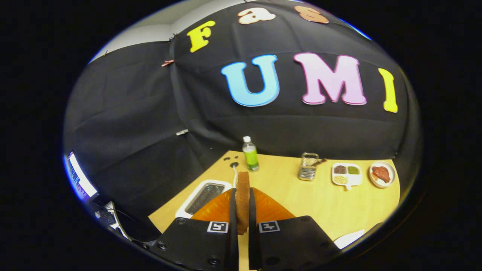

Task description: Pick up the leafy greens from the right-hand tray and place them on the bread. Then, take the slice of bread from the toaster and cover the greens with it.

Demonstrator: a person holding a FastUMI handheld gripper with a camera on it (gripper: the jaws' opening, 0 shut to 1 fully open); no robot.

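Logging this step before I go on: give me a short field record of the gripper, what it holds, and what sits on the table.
gripper: shut on bread slice, lifted above the table
bread slice: upright on edge between the fingers
toaster: white, just beyond the left finger, slot looks empty
green bottle: upright, beyond the bread
wire rack: standing mid-table
divided dish: three fillings, beside the rack
round plate: reddish food, far right
table: light wood

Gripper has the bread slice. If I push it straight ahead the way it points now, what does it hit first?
Likely the green bottle: it stands on the table just beyond the bread slice clamped upright in the gripper jaws. Depth is unclear.
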